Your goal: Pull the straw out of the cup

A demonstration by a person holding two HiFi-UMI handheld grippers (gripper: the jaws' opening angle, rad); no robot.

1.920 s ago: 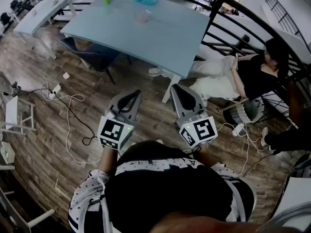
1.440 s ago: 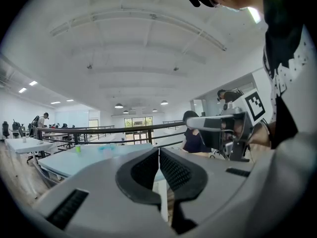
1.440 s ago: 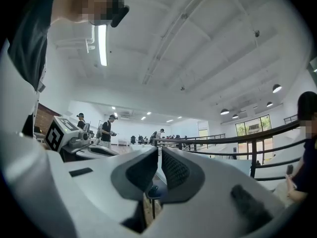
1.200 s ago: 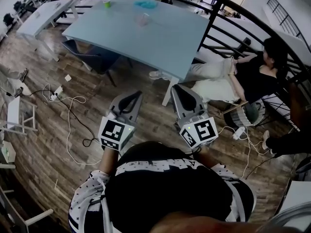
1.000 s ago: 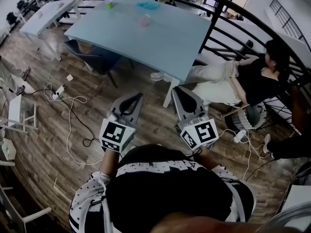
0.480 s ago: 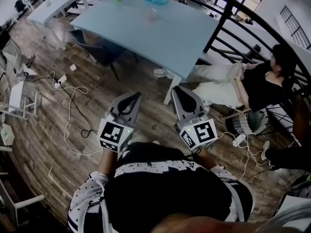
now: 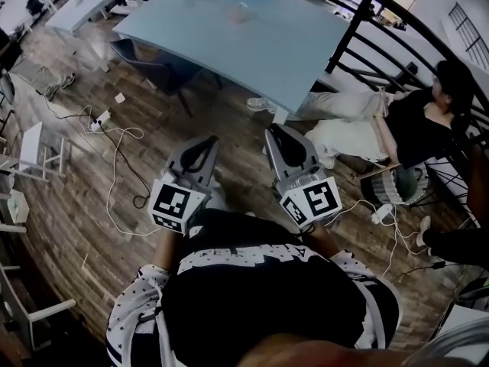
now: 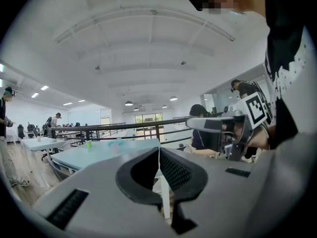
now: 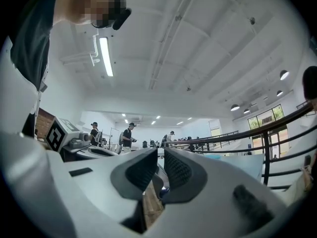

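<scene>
Cup [image 7: 239, 14] on table [image 7: 294, 52], well apart from all fingers [image 7: 200, 156]

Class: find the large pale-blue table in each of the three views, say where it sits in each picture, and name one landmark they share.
Head view: the table spans the top centre.
Left gripper view: the table lies left of centre, a thin slab seen nearly edge-on.
Right gripper view: the table shows at lower right, under the rail.
Shared landmark: the black railing beside the table.
</scene>
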